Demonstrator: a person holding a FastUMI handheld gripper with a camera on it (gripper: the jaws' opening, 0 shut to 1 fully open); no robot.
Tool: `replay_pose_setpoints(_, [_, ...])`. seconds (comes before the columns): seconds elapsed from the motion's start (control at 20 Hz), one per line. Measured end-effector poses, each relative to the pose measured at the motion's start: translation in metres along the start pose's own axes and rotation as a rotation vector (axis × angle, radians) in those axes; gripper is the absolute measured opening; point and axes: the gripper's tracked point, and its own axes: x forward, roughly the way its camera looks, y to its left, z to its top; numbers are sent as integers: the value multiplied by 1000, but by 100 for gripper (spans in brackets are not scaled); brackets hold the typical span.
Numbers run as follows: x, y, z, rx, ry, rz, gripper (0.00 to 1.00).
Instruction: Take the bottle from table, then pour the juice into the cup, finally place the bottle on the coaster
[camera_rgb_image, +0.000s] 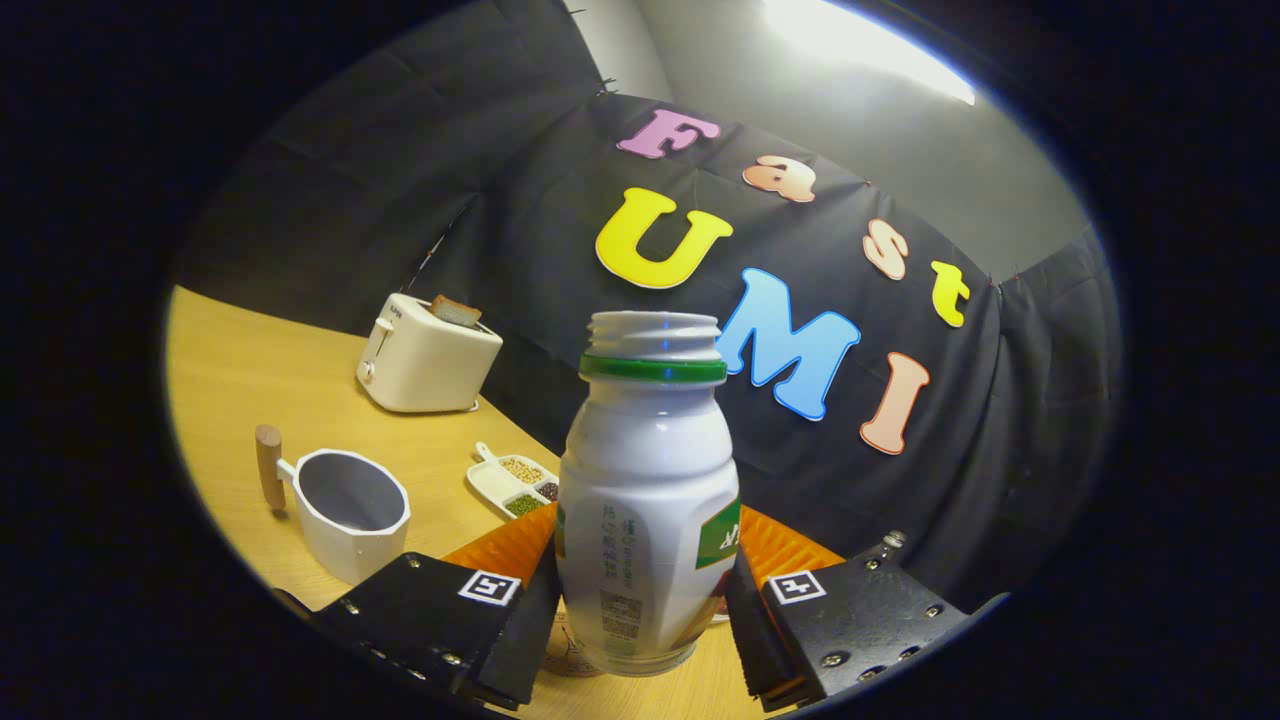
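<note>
Gripped between both fingers of the gripper (645, 600), the uncapped bottle (648, 480) stands upright above the table (260, 370). Step 1 looks done; pouring next means swinging left to the cup (350, 512) and tilting.

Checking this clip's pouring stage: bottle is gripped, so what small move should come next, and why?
Probably carry the bottle left toward the cup. The gripper is shut on it, it stands upright with its mouth uncapped, and the cup sits off to the left, so tipping here would miss.
</note>
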Motion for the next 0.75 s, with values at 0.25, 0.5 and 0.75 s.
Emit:
replay_pose_setpoints(0.25, [6, 0, -5, 146, 10, 16, 75])
replay_pose_setpoints(0.5, [16, 0, -21, 254, 24, 28, 75])
replay_pose_setpoints(0.75, [24, 9, -31, 310, 35, 38, 75])
